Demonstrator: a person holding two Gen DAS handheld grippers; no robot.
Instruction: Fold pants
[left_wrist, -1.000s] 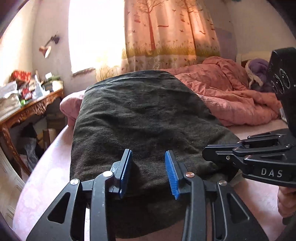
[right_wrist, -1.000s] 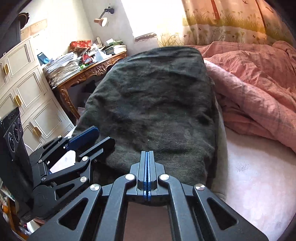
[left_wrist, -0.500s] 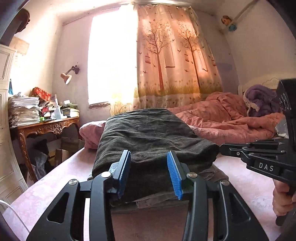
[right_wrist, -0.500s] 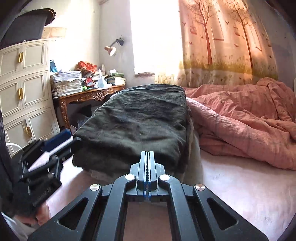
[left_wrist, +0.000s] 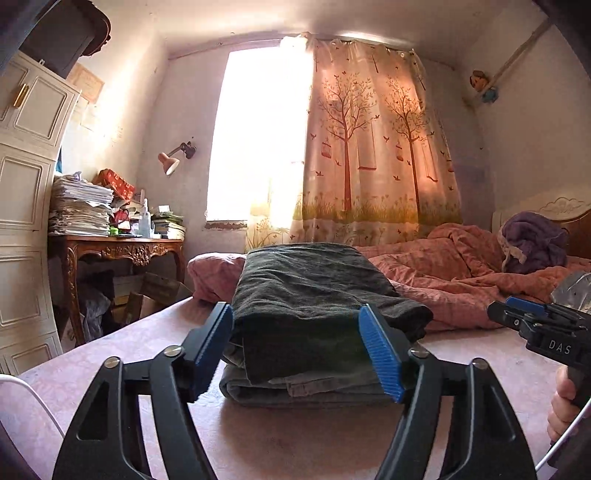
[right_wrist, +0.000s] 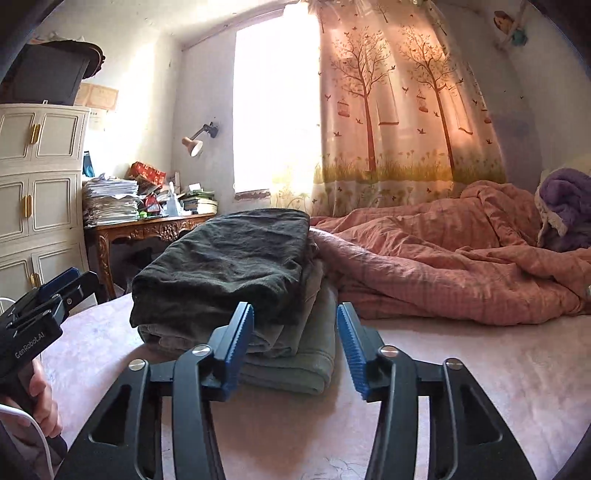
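Ahead of both spread claws (left_wrist: 295, 350) (right_wrist: 295, 347), folded pants (left_wrist: 314, 295).

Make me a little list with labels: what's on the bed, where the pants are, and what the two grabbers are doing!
pants: dark pants folded, lying on top of a small stack of other folded clothes
surface: pink bed sheet
beside the stack: rumpled pink blanket
left hand-held gripper: open, holding nothing, pointed at the stack
right hand-held gripper: open, holding nothing, pointed at the stack
far side: cluttered wooden desk, tree-print curtain
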